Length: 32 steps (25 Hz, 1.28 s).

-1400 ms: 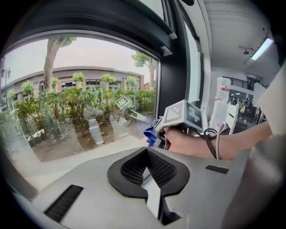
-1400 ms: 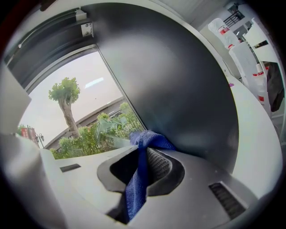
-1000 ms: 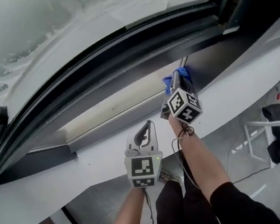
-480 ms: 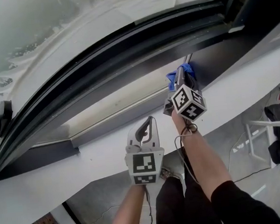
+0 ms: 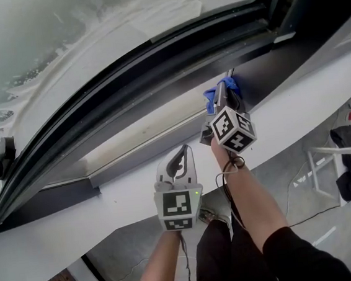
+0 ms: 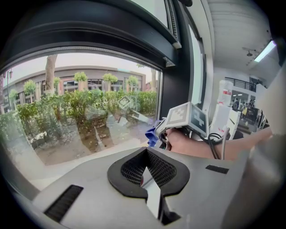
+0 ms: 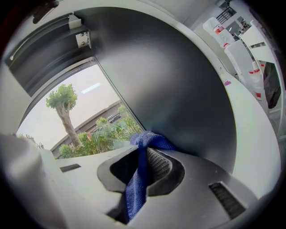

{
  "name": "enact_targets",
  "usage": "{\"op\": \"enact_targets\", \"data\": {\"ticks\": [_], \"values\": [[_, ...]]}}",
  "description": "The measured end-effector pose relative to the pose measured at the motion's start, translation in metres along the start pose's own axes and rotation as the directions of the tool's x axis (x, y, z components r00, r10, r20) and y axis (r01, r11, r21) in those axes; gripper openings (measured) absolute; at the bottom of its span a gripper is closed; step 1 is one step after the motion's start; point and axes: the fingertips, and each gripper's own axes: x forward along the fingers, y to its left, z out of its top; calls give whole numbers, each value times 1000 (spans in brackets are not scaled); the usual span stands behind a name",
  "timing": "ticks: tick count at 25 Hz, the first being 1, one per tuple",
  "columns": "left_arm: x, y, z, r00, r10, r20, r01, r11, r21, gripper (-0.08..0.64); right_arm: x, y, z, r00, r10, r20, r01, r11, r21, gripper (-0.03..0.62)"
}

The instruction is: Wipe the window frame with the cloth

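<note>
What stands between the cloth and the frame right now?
Nothing visible does. The right gripper is shut on the cloth, whose bunched end appears to meet the dark frame. The left gripper is shut, empty and off to the side.

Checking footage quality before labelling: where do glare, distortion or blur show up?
Head view: daylight leaves the glass pale and hazy, window frame bowed. Left gripper view: fisheye, black corners, reflections on the glass. Right gripper view: fisheye, sky blown out, cloth in focus.
</note>
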Motion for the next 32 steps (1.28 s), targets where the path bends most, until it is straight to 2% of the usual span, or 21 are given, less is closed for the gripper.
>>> {"op": "enact_targets", "data": {"ticks": [11,23,32], "values": [[-12,2,17,1000,6,14,-6,1000,1,6,-7,13,21,1000,2,13,-2,1000,21,38],[-32,5,36,1000,12,25,-12,1000,-9,6,-19,44,65,998,49,39,-51,998,33,40],[-53,13,39,998,60,24,-58,996,-74,6,-26,61,89,998,54,34,-55,998,20,40]]}}
